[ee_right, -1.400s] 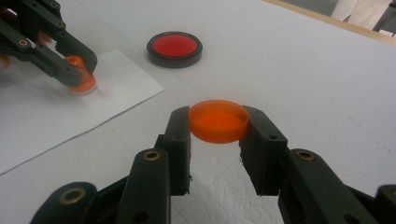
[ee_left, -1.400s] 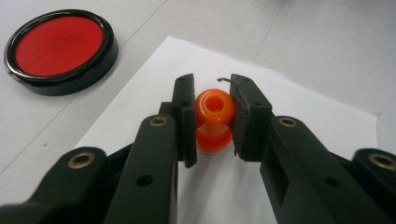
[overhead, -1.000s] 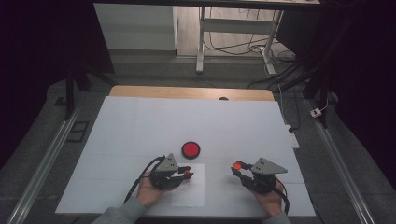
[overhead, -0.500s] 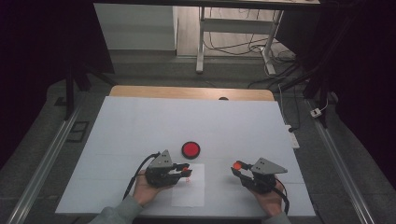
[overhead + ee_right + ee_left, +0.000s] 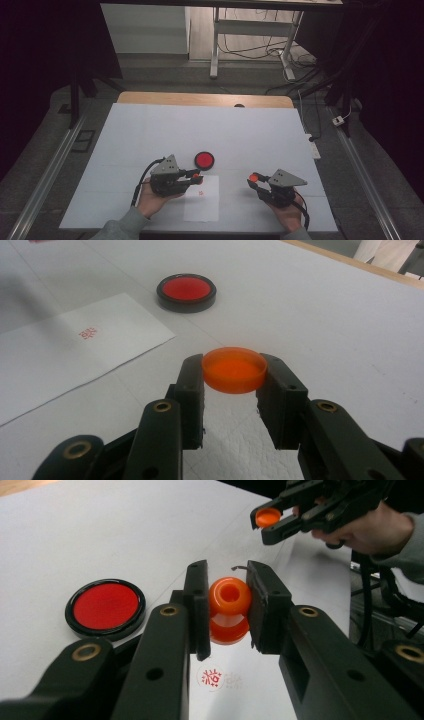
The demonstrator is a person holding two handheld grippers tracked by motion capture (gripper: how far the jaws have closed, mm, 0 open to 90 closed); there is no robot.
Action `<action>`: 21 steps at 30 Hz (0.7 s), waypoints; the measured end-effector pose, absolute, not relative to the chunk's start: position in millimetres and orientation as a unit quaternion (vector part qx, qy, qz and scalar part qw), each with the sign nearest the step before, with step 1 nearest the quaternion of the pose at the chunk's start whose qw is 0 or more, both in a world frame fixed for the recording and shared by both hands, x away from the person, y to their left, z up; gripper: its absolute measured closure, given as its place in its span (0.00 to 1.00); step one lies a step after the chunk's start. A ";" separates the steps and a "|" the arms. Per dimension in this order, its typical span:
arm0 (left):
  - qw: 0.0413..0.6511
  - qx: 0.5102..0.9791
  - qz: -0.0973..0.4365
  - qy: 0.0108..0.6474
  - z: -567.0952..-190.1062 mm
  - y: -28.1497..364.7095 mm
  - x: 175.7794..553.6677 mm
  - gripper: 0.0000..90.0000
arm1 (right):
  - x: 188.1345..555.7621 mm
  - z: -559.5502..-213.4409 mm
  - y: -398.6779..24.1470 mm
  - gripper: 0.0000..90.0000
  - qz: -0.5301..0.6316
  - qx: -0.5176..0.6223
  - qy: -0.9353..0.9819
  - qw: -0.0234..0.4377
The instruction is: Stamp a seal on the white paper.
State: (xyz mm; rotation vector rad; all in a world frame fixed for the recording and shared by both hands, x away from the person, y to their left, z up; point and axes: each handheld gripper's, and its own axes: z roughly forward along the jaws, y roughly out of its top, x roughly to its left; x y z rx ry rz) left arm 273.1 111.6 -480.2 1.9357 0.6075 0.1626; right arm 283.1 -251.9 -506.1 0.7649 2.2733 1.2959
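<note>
- I am holding the left tool (image 5: 229, 611) with its two black jaws pinching an orange stamp (image 5: 229, 610), a glossy plastic piece with a rounded knob and a flared skirt below it.
- The stamp is sitting raised above the white paper sheet (image 5: 202, 200), and in the left tool's view a small round red seal mark (image 5: 212, 677) is showing on the paper right beneath it.
- In the high view the left tool (image 5: 196, 177) is hanging over the sheet's upper left corner, my left hand (image 5: 154, 196) wrapped around its body.
- I am keeping the right tool (image 5: 233, 374) clamped on an orange cap (image 5: 233, 369), a shallow round translucent plastic cup, its open side facing up and its rim pressed between the flat pads.
- In the high view the right tool (image 5: 254, 179) is sitting to the right of the sheet, well apart from the left one, with a grey three-cornered plate on top.
- A round ink pad (image 5: 204, 160) is lying on the counter (image 5: 150, 130) just beyond the sheet: a low black dish with a matte red disc inside.
- The counter is covered in a smooth white surface, finely grained up close in the right tool's view, with a wooden edge at the far side.
</note>
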 end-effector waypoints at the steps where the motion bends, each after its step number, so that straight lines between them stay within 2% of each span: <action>1: 0.526 0.808 0.069 0.256 -478.8 112.5 273.0 0.80 | 283.2 -506.2 -251.9 0.71 0.465 0.275 0.816 0.206; 21: 0.550 0.787 0.076 0.267 -453.2 135.3 276.4 0.80 | 283.8 -506.8 -251.6 0.71 0.464 0.274 0.816 0.208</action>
